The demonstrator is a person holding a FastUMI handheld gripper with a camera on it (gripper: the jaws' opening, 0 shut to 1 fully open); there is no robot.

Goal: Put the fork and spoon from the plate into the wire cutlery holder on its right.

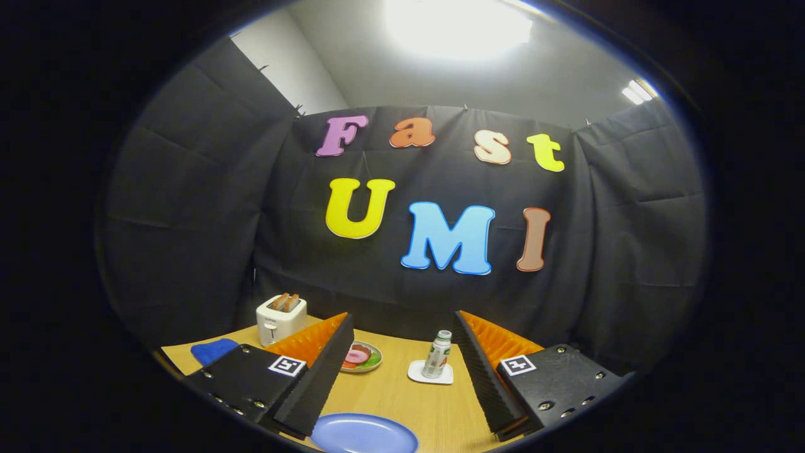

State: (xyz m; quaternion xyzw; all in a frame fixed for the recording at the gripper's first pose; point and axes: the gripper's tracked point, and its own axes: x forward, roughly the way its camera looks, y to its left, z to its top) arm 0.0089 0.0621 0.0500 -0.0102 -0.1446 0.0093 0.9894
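A ceiling light is blowing out to pure white overhead, and a smaller lamp is glaring far right. The cloth walls are staying dim and are soaking up light. The table is glowing warm and evenly lit. Fisheye distortion is bending straight lines outward, and the rim is darkening and softening. The gripper, fingers spread wide, is looking sharp.

The gripper stands wide open, its fingers matt black with ribbed faces and orange ridged backs; low in the frame the blue plate looks smooth and faintly glossy; the table shows pale wood grain; the white toaster at left looks like smooth plastic.
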